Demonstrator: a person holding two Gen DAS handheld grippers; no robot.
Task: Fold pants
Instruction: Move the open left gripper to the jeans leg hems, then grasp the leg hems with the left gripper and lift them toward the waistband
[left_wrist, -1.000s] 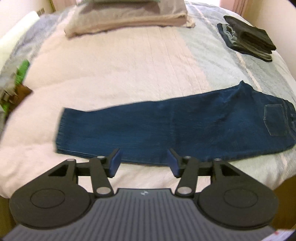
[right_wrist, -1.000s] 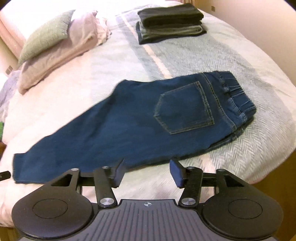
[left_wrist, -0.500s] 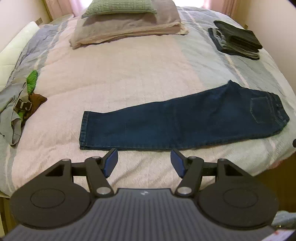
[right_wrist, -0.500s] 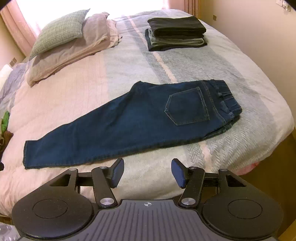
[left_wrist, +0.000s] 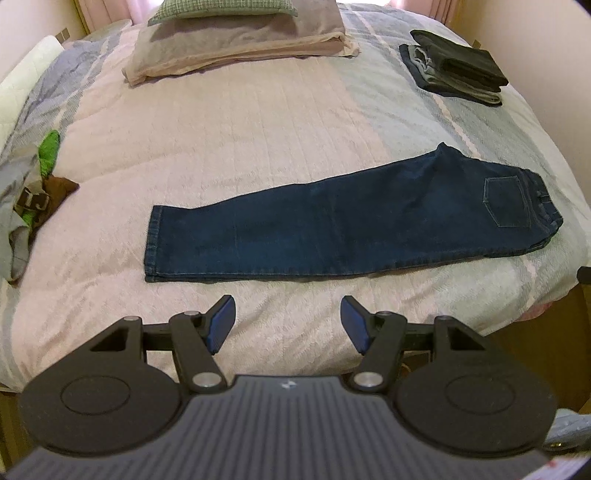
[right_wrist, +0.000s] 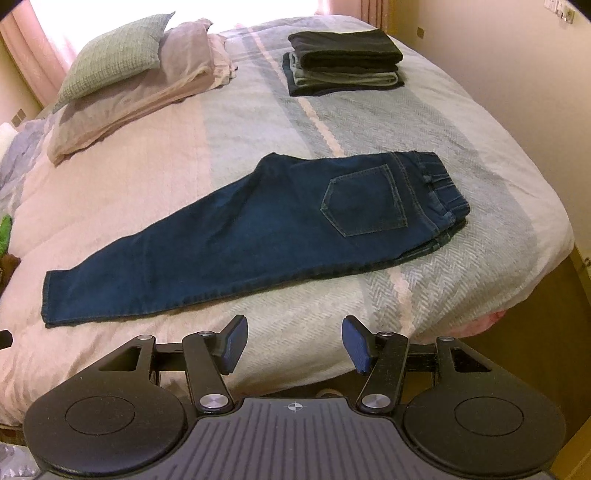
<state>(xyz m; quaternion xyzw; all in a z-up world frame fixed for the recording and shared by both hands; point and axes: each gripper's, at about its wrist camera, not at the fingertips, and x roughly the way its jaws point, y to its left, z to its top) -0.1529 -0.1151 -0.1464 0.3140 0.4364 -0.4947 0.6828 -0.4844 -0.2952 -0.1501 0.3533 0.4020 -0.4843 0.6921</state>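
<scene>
Jeans (left_wrist: 332, 225) lie flat on the bed (left_wrist: 240, 122), near its front edge, with one leg laid on top of the other. The hem (left_wrist: 153, 243) is at the left and the waistband (right_wrist: 439, 188) at the right, with a back pocket (right_wrist: 365, 199) facing up. So the first fold, lengthwise, looks done. What seems left is to fold the long strip across, hem toward waistband, maybe one more time after that, and then to move it to the pile.

Both tools are above the front edge of the bed and do not touch the cloth. The left gripper (left_wrist: 288, 321) has its jaws apart with nothing between them, and the right gripper (right_wrist: 293, 339) is the same, released and empty.

Farther away, a stack of folded pants (right_wrist: 343, 59) sits at the right side of the bed, probably the place for the finished ones. Pillows (left_wrist: 236, 40) are at the head, and a small heap of clothes (left_wrist: 29, 192) waits at the left edge.
</scene>
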